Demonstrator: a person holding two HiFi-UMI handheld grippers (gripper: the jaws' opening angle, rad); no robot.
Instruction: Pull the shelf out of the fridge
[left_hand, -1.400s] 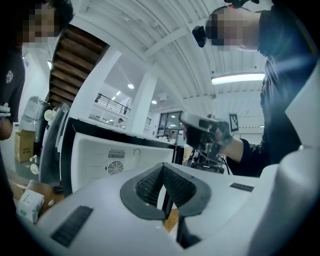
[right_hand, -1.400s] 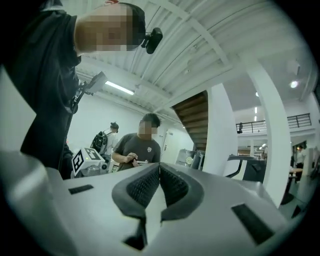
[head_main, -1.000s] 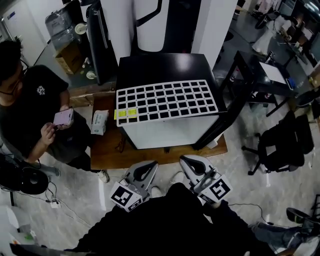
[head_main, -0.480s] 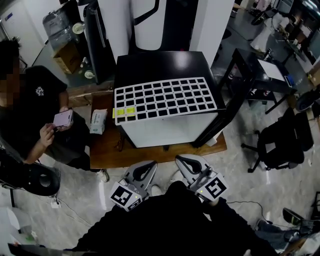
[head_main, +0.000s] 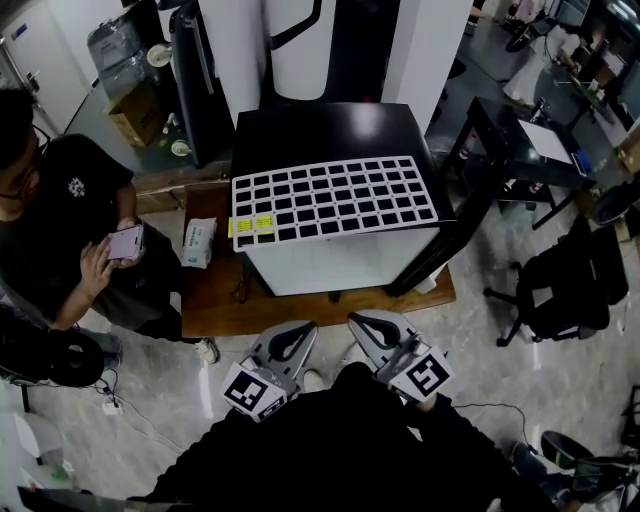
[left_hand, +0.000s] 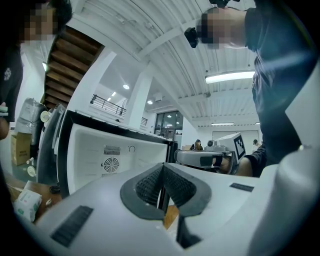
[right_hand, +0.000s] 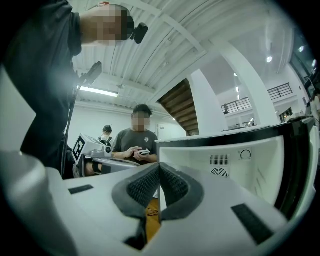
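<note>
A white grid shelf (head_main: 335, 198) with yellow labels at its left edge lies flat on top of the small black fridge (head_main: 330, 125). The fridge's white inside (left_hand: 100, 155) with a round vent faces me, also seen in the right gripper view (right_hand: 235, 165). Its black door (head_main: 470, 215) stands open on the right. My left gripper (head_main: 300, 328) and right gripper (head_main: 355, 322) hang side by side close to my body, short of the fridge front. The left gripper (left_hand: 162, 167) and the right gripper (right_hand: 159, 167) are both shut with nothing between the pads.
The fridge stands on a low wooden platform (head_main: 220, 300) with a white packet (head_main: 198, 243) on it. A seated person (head_main: 70, 230) holding a phone is at the left. A black table (head_main: 520, 150) and an office chair (head_main: 560, 285) stand at the right.
My right gripper has edged a little to the left, nearer the left one. The shelf and fridge have not moved.
</note>
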